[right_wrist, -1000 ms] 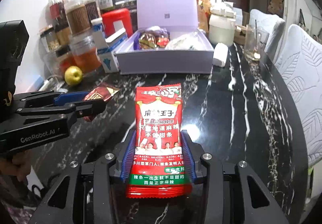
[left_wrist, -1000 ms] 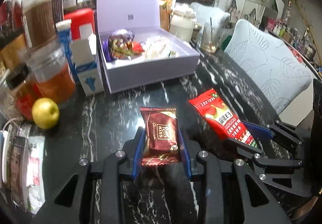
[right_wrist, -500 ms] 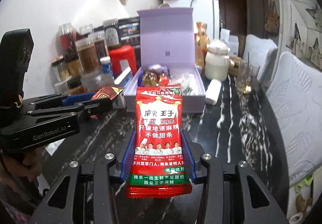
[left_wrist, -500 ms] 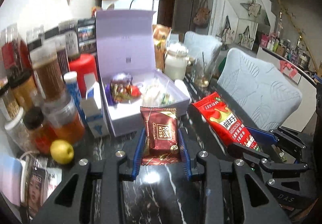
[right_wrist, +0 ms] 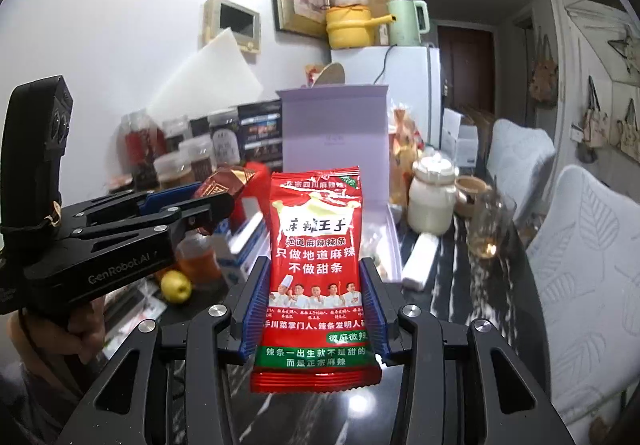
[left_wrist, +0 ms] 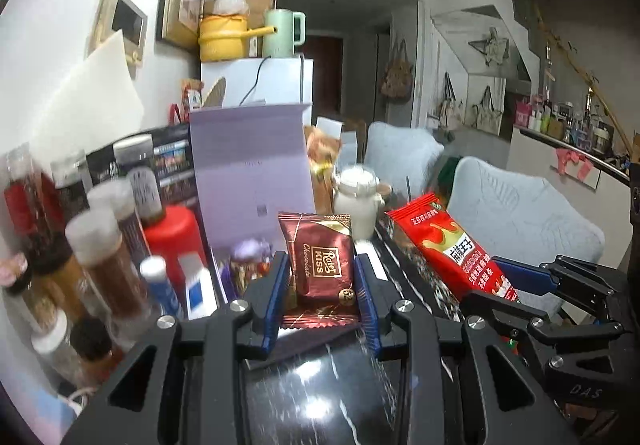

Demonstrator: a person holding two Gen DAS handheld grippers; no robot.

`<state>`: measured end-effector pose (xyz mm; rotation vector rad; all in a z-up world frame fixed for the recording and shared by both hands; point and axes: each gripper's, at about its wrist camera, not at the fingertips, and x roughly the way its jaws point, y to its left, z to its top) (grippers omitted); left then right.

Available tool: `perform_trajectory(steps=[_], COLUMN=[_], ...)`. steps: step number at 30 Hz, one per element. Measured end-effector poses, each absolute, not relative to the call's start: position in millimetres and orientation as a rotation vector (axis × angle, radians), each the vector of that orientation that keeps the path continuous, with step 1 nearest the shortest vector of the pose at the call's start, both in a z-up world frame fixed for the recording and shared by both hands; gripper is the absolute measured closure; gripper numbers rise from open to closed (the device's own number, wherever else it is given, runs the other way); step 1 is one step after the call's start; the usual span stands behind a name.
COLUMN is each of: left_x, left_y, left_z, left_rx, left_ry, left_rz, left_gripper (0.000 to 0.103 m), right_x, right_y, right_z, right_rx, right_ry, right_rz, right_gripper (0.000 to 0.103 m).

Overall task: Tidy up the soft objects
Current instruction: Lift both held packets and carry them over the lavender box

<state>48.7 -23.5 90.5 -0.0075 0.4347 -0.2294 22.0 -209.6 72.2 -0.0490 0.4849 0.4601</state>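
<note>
two snack packets are pinched, one per claw. left gripper (left_wrist: 320,281) clamps a maroon chocolate packet (left_wrist: 318,265) reading "kiss chocolate". right gripper (right_wrist: 316,301) squeezes a red snack bag (right_wrist: 316,265) with chinese print.

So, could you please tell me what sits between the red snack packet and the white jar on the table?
In the right wrist view, the open lilac box sits between the red snack packet and the white jar.

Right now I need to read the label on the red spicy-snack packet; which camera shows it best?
The right wrist view: the red spicy-snack packet faces the lens flat, held in the right gripper. The left wrist view shows it slanted, from the side, its lower end hidden.
</note>
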Motion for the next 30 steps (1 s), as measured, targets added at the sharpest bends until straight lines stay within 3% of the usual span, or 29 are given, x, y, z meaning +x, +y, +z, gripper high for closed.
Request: perform_trajectory(steps=[16, 30], left_x=[134.3, 200.4], left_y=[-15.0, -10.1], left_z=[115.0, 85.2], left_rx=[0.003, 0.008], left_ry=[0.357, 0.430], left_rz=[-0.195, -0.146], left_gripper=[0.070, 0.070], right_x=[105.0, 181.7], right_y=[-200.7, -178.8], right_z=[99.4, 84.8], right_rx=[-0.085, -0.093], right_ry=[0.411, 0.434], right_rz=[0.457, 0.494], right_gripper=[0.060, 0.060])
